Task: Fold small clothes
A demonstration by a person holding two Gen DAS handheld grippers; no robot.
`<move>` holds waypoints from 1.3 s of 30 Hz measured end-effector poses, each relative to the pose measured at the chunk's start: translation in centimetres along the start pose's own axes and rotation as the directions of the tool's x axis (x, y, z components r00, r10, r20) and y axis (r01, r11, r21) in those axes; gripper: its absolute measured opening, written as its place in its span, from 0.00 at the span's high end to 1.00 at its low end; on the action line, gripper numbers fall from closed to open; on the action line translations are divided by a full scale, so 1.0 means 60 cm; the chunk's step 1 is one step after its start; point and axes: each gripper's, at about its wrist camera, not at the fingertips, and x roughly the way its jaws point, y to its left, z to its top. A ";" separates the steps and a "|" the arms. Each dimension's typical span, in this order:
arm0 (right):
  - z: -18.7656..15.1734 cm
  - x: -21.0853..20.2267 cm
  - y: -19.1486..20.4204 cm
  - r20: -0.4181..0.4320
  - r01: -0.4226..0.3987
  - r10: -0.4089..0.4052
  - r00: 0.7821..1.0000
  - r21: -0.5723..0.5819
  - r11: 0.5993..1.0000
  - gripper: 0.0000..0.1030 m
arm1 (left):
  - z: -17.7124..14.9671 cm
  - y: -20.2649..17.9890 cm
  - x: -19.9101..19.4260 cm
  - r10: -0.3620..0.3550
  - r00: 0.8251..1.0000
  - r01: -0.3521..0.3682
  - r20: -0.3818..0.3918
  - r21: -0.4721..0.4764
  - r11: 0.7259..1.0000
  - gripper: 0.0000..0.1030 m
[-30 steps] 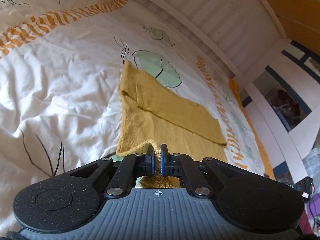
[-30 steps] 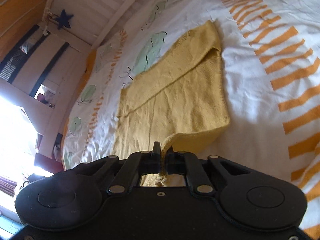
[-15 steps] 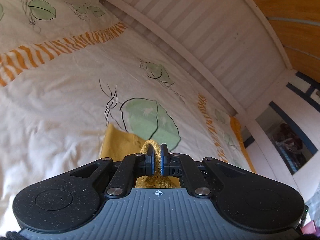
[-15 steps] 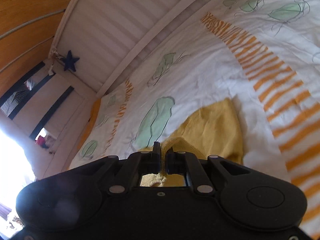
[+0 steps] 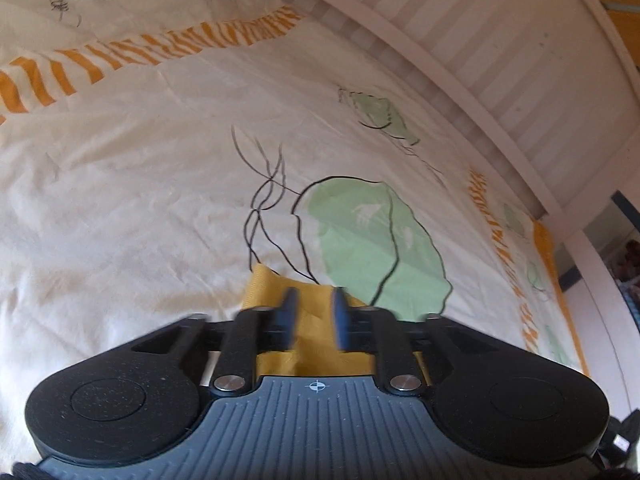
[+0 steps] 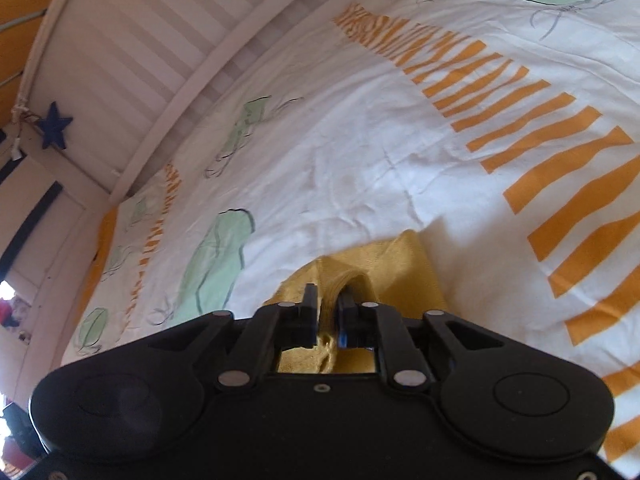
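Yellow knit cloth, a small sweater (image 5: 316,320), lies low in the middle of both frames on a white bedspread (image 5: 140,200) printed with green leaves and orange stripes. At the bottom centre of the left view, the left tongs (image 5: 313,312) stand apart with the cloth under the gap. In the right view, the right tongs (image 6: 329,312) are slightly parted, a raised fold of sweater (image 6: 384,264) between them. A slatted white bed rail (image 6: 160,40) curves across the upper left.

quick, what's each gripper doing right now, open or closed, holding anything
left gripper: open, jaws apart over the yellow garment, gripping nothing.
right gripper: partly open, a fold of the yellow garment sits between the jaws.
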 end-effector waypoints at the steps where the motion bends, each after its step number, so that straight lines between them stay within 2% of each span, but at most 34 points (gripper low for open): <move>1: -0.001 -0.001 -0.001 0.013 0.011 -0.011 1.000 -0.004 1.000 0.50 | 0.005 0.001 -0.002 0.004 1.000 -0.004 0.013 -0.004 1.000 0.57; 2: -0.002 -0.004 0.001 0.029 0.022 -0.021 0.999 -0.016 1.000 0.40 | 0.007 -0.001 -0.009 0.007 1.000 -0.007 0.025 0.002 1.000 0.57; 3: -0.004 -0.010 0.004 0.043 0.029 -0.027 0.999 -0.034 0.999 0.39 | 0.008 -0.005 -0.016 0.008 0.999 -0.008 0.032 0.018 1.000 0.57; 7: -0.013 -0.035 0.030 0.073 0.053 -0.044 0.996 -0.131 0.990 0.39 | -0.006 -0.033 -0.048 0.031 0.999 -0.033 0.019 0.128 0.991 0.50; 11: -0.041 -0.058 0.066 0.054 0.055 -0.043 0.998 -0.239 0.969 0.39 | -0.049 -0.066 -0.074 0.039 0.998 -0.027 -0.045 0.240 0.970 0.48; 15: -0.084 -0.076 0.103 -0.008 0.043 -0.049 0.999 -0.341 0.939 0.37 | -0.103 -0.093 -0.100 0.034 0.995 0.000 -0.097 0.334 0.942 0.48; 17: -0.109 -0.086 0.120 -0.047 0.028 -0.049 0.998 -0.380 0.924 0.37 | -0.126 -0.102 -0.113 0.034 0.991 0.015 -0.132 0.351 0.936 0.47; 21: -0.148 -0.113 0.148 -0.141 -0.031 -0.026 0.990 -0.382 0.924 0.36 | -0.158 -0.115 -0.152 -0.025 0.981 0.089 -0.194 0.330 0.940 0.47; 23: -0.162 -0.126 0.160 -0.193 -0.070 -0.001 0.981 -0.360 0.930 0.32 | -0.166 -0.122 -0.170 -0.059 0.977 0.125 -0.207 0.324 0.938 0.46; 26: -0.173 -0.130 0.172 -0.220 -0.109 0.029 0.975 -0.359 0.927 0.30 | -0.173 -0.135 -0.166 -0.061 0.978 0.129 -0.198 0.349 0.928 0.41; 30: -0.177 -0.098 0.183 -0.135 -0.006 -0.066 0.989 -0.478 0.878 0.29 | -0.175 -0.138 -0.117 0.028 0.993 0.021 -0.112 0.413 0.910 0.41; 32: -0.180 -0.072 0.186 -0.086 0.055 -0.119 0.989 -0.539 0.841 0.29 | -0.173 -0.134 -0.087 0.073 0.995 -0.032 -0.075 0.445 0.895 0.41; 37: -0.189 -0.011 0.190 -0.025 0.146 -0.214 0.977 -0.648 0.747 0.29 | -0.169 -0.123 -0.025 0.130 0.989 -0.083 -0.068 0.469 0.879 0.41; 39: -0.192 0.009 0.192 -0.018 0.165 -0.240 0.971 -0.676 0.718 0.29 | -0.169 -0.113 -0.004 0.158 0.983 -0.096 -0.096 0.465 0.880 0.41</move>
